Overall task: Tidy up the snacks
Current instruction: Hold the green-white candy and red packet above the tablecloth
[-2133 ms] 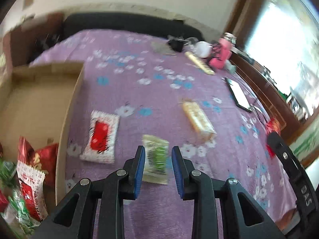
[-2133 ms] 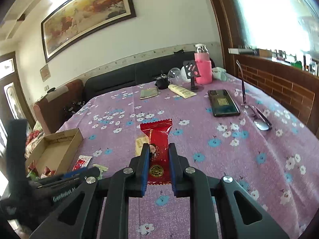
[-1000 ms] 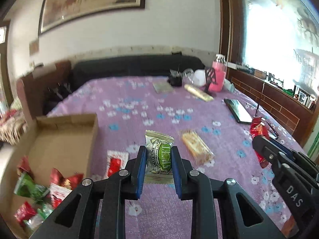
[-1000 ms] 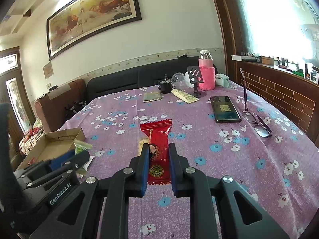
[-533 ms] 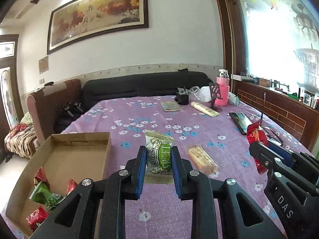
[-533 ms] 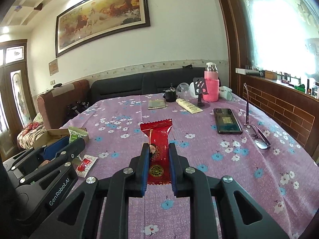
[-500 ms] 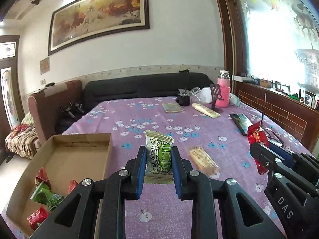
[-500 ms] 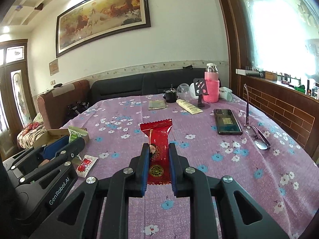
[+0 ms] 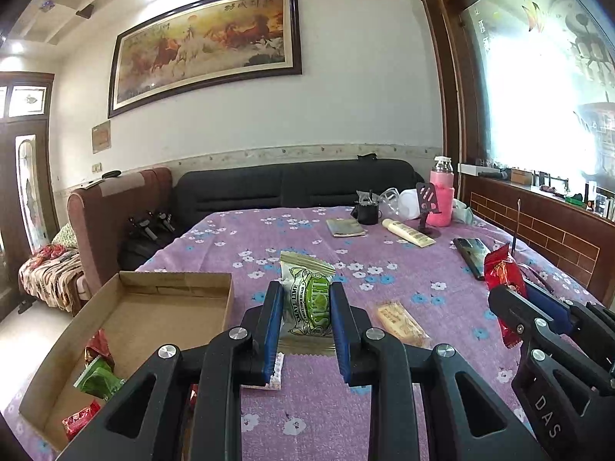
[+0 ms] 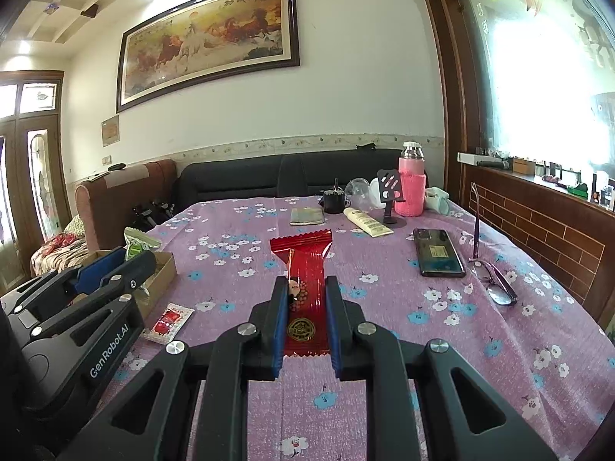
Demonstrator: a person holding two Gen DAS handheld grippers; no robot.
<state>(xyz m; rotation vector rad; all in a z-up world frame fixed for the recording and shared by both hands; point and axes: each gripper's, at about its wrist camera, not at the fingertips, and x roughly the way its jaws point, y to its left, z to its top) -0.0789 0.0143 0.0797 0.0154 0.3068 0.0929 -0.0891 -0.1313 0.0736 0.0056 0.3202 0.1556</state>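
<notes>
The cardboard box (image 9: 127,307) sits at the bench's (image 9: 269,230) left edge (several snack packets inside); a wafer bar (image 9: 401,324) lies right of it, the phone (image 10: 438,257) farther right.

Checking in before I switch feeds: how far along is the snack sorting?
Done: a few red and green packets already lie in the cardboard box. In hand: the left claw grips a green lime snack, and the right claw grips a red snack packet. Left: a tan bar and a small red-and-white packet on the tablecloth.
</notes>
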